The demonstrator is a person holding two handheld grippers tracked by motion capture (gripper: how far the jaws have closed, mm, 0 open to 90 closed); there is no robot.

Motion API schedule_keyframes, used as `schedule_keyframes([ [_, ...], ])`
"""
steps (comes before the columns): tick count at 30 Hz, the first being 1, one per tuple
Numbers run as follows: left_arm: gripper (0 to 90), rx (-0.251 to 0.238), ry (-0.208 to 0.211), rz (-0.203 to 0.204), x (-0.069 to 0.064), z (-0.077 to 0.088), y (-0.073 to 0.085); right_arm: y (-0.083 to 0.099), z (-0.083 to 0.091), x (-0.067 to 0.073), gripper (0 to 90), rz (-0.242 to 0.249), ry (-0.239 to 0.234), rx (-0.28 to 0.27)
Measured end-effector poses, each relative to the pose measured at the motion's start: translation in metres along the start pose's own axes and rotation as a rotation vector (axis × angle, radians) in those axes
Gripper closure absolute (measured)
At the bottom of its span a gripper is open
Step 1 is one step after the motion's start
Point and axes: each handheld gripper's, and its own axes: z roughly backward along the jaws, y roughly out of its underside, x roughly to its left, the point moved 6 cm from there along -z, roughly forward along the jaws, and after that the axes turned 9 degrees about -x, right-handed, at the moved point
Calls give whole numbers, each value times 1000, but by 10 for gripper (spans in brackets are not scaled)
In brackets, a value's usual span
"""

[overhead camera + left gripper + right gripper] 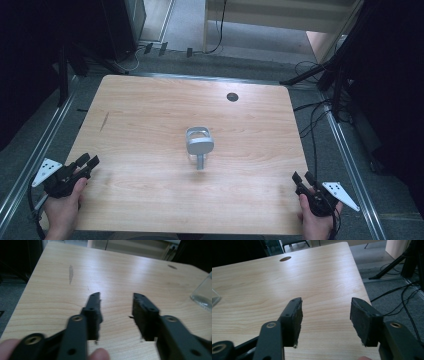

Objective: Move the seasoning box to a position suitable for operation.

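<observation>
At the middle of the counter [150,110] stands a clear glass [199,148] with a grey lid, alone. Left tongs [89,162] and right tongs [302,179] wait at the near corners, jaws apart, empty. My worry: it looks slick and top-heavy, so a careless nudge could tip it. Pale wood, a cable hole [232,97] beyond the glass, grey floor and cables around.

Pale wooden table [150,115], grey floor [320,130], trailing black cables [312,125]
</observation>
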Motion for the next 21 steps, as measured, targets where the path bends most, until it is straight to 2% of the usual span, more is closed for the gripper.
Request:
schedule_keyframes([
  [1, 721, 11, -3, -16, -2, 0, 0, 0, 1, 1, 619, -5, -10, 0],
  [2, 721, 19, -1, -20, -4, 1, -1, 0, 1, 1, 619, -5, -10, 0],
  [3, 801, 41, 15, -30, -9, 1, -4, -1, 3, 3, 698, 33, 3, 1],
  [4, 821, 41, 15, -30, -9, 1, -4, -1, 4, 5, 740, 45, 7, 4],
  [5, 841, 48, 38, -7, -14, 2, -6, -3, 4, 7, 782, 57, 3, 11],
  [6, 860, 48, 38, -7, -14, 2, -6, -4, 5, 10, 834, 53, 4, 18],
  [7, 879, 55, 56, 8, -21, 0, -9, -6, 5, 13, 863, 44, -9, 19],
  [9, 900, 62, 75, -10, -33, -3, -12, -10, 4, 25, 900, 40, -46, 22],
  [11, 900, 70, 110, -14, -48, -8, -14, -15, 1, 40, 900, 61, -88, 22],
  [12, 900, 70, 110, -14, -48, -8, -14, -17, -1, 49, 900, 72, -110, 23],
  [13, 900, 82, 154, -26, -65, -15, -15, -19, -2, 58, 900, 75, -133, 29],
  [14, 900, 82, 154, -26, -65, -15, -15, -19, -2, 58, 900, 75, -133, 29],
  [16, 900, 104, 194, -47, -83, -23, -14, -21, -5, 82, 900, 86, -192, 39],
  [17, 900, 116, 228, -53, -99, -32, -12, -21, -8, 103, 900, 96, -245, 52],
  [18, 900, 123, 239, -51, -107, -38, -12, -21, -10, 115, 900, 104, -274, 58],
  [19, 900, 123, 239, -51, -107, -38, -12, -20, -13, 128, 900, 110, -304, 65],
  [20, 900, 132, 262, -55, -121, -49, -12, -19, -15, 140, 900, 115, -331, 72],
  [21, 900, 132, 262, -55, -121, -49, -12, -19, -15, 140, 900, 115, -331, 72],
])
